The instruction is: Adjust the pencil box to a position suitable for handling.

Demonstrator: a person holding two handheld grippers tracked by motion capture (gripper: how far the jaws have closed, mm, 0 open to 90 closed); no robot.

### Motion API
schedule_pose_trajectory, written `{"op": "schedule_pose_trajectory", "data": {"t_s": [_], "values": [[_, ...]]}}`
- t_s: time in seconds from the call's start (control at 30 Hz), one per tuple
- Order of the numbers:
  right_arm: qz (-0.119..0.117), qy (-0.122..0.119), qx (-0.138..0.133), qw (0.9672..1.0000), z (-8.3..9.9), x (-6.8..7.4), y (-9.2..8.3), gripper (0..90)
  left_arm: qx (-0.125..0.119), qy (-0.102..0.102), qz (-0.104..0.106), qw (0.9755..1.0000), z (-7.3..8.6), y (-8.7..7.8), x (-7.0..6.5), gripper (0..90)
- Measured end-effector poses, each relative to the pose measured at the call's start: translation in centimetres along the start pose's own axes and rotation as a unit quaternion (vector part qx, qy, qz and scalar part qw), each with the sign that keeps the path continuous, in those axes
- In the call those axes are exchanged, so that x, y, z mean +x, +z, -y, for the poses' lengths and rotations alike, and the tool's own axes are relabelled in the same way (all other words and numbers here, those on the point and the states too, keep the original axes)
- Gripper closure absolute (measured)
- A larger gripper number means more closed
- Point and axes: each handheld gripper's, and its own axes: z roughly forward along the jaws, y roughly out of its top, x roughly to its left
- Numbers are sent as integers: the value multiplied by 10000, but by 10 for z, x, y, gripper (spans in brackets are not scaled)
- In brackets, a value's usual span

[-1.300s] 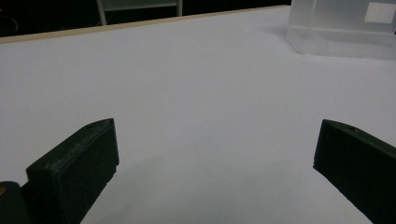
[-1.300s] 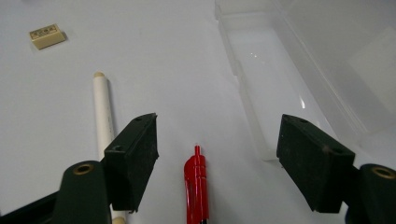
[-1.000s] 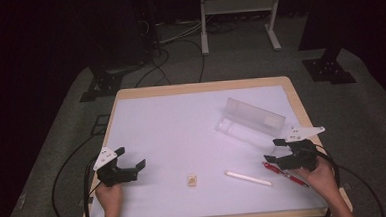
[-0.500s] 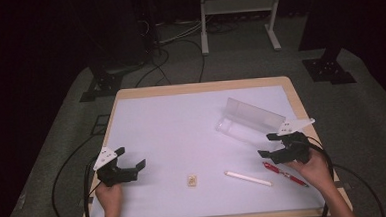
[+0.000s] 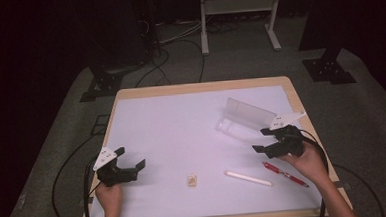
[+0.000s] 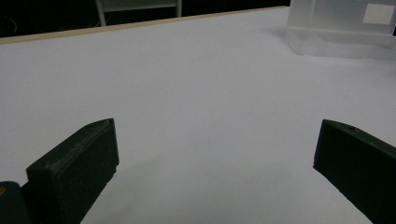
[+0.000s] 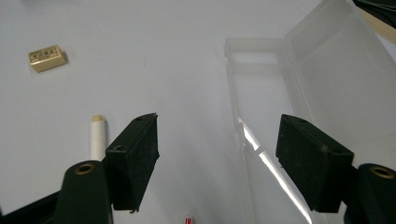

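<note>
Right gripper spread beside clear case; left gripper spread; eraser label unreadable (blurred).

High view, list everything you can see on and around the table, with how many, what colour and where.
Table: one, wooden rim, white top, centre.
Clear plastic case: one, transparent, lid open, right rear of the table.
White stick: one, white with a tan tip, front right.
Red pen: one, red, front right, beside the white stick.
Small tan block: one, tan, front centre.
White frame: one, white, on the floor behind the table.
Black stands: two, black, on the floor left and right.
Cables: several, black, on the floor.
Left gripper: one, black, fingers open, front left.
Right gripper: one, black, fingers open, beside the case.
Hands: two, holding the grippers.
</note>
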Motion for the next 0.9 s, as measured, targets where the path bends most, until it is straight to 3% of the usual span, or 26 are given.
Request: {"op": "schedule_pose_trajectory", "data": {"t_s": [0.9], "values": [[-99,-47,308,9995,-18,-8,30,303,-13,-20,7,10000,0,0,1,0]]}}
